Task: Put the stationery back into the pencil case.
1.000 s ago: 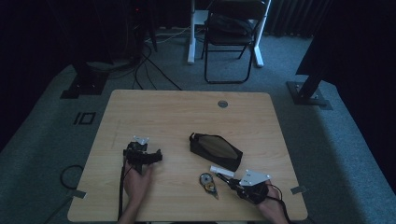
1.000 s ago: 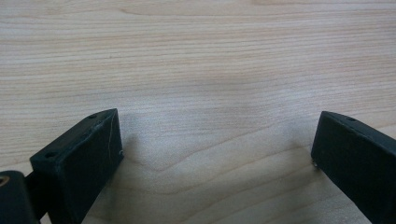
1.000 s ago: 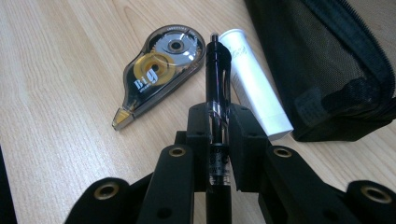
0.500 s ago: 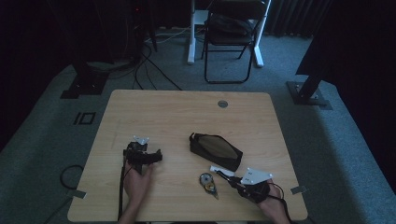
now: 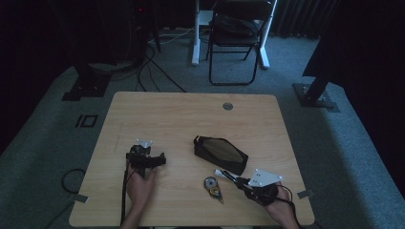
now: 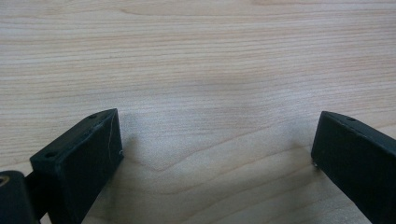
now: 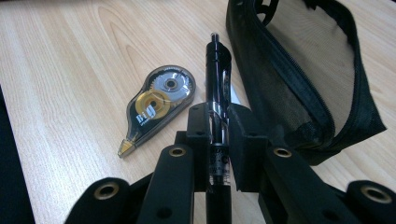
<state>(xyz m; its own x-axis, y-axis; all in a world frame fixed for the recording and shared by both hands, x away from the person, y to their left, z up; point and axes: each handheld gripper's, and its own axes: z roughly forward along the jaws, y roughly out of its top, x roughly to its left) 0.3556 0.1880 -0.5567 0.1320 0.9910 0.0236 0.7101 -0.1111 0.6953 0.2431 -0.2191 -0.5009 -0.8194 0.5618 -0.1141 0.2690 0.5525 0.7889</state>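
Here the right gripper (image 7: 218, 121) is clamped on a black pen (image 7: 218, 74), jaws pinching its barrel from both sides; the pen runs straight out ahead between them, tip pointing away from the hand. Landmark is the black mesh pencil pouch (image 5: 220, 154): in the high view the right gripper (image 5: 237, 180) sits just off the pouch's near right corner, the pen (image 5: 229, 176) lying close along that corner. A correction tape dispenser (image 7: 156, 102) lies flat on the wooden table (image 5: 181, 114) on the pen's other side from the pouch, near but apart. The left gripper (image 5: 145, 157) is well left of the pouch, jaws spread wide over bare wood, holding nothing.

Versus a second ago: the right gripper has edged slightly toward the pouch; left gripper, pouch and dispenser unchanged.

Hard to tell: the pen's rear end is hidden under the gripper body, its barrel print is unreadable, and whether the tip touches the pouch is unclear. The pouch's far end is cut off in the right gripper view.
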